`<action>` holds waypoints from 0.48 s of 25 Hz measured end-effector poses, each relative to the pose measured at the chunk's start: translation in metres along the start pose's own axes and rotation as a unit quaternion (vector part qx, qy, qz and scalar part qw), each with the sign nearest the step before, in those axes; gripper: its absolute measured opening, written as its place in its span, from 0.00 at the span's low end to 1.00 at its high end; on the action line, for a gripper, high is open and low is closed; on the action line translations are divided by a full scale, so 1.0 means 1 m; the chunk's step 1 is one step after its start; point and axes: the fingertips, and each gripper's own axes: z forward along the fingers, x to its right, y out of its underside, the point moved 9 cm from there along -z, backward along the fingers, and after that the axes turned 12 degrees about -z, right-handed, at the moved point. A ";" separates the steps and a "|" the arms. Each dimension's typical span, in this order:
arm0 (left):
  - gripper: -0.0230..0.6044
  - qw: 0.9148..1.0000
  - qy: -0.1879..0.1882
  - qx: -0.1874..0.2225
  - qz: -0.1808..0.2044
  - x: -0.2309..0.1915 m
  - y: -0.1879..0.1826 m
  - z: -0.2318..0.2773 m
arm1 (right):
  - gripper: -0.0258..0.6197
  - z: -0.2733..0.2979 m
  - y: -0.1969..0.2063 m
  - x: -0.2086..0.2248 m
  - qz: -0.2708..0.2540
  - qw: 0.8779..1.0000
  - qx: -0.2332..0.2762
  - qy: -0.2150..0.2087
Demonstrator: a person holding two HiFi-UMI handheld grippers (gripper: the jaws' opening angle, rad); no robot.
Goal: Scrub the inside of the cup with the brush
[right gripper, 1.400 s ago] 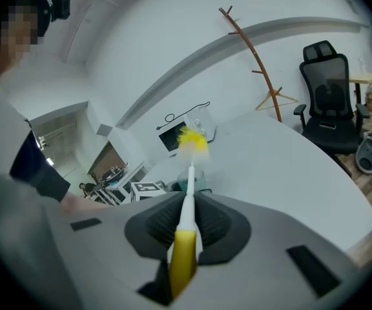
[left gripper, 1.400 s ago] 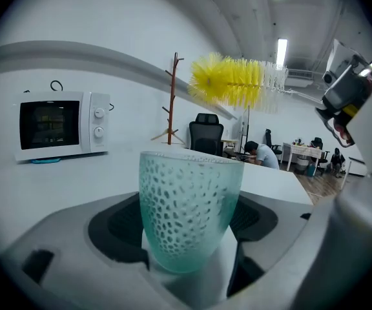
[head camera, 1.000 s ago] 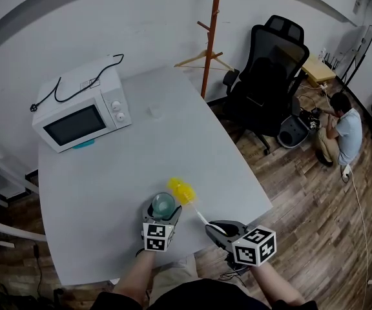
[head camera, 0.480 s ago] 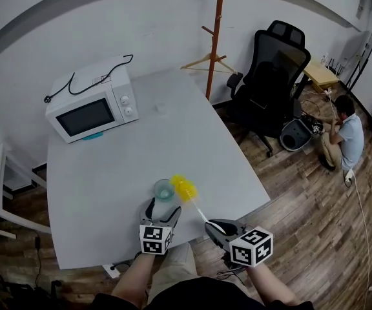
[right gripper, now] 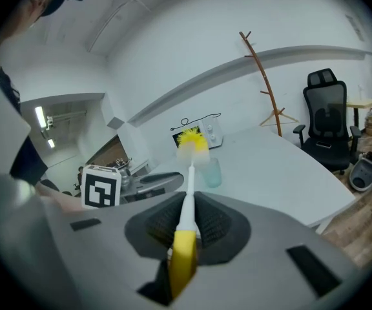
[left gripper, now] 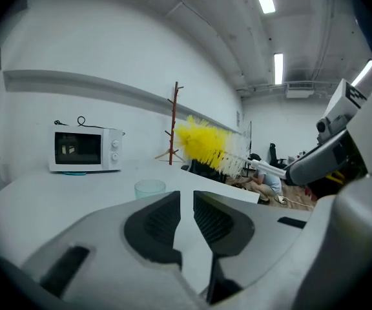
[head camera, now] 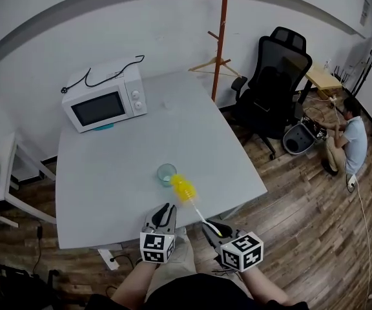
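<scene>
The left gripper (left gripper: 186,196) is empty: its jaws have just been closing and leave only a narrow gap. The cup (head camera: 166,172) stands upright ahead of it, apart, on the table (head camera: 108,166), whose near edge runs close by both grippers. The right gripper (right gripper: 189,202) is clenched on the handle of the brush (head camera: 183,188). The yellow bristles hang ahead of it, just beside the cup and outside it. Beyond the cup, bare table reaches to 1 microwave (head camera: 105,103) at the far edge.
</scene>
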 end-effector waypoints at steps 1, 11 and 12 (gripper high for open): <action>0.14 1.000 -0.003 0.004 -0.002 0.005 -0.001 -0.008 | 0.12 -0.002 0.002 -0.005 -0.010 1.000 0.002 0.001; 0.07 1.000 -0.012 0.000 -0.025 0.039 -0.001 -0.067 | 0.12 -0.022 0.012 -0.039 -0.052 0.998 0.033 0.005; 0.07 1.000 -0.012 -0.002 -0.026 0.042 0.000 -0.071 | 0.12 -0.024 0.012 -0.040 -0.055 0.998 0.033 0.003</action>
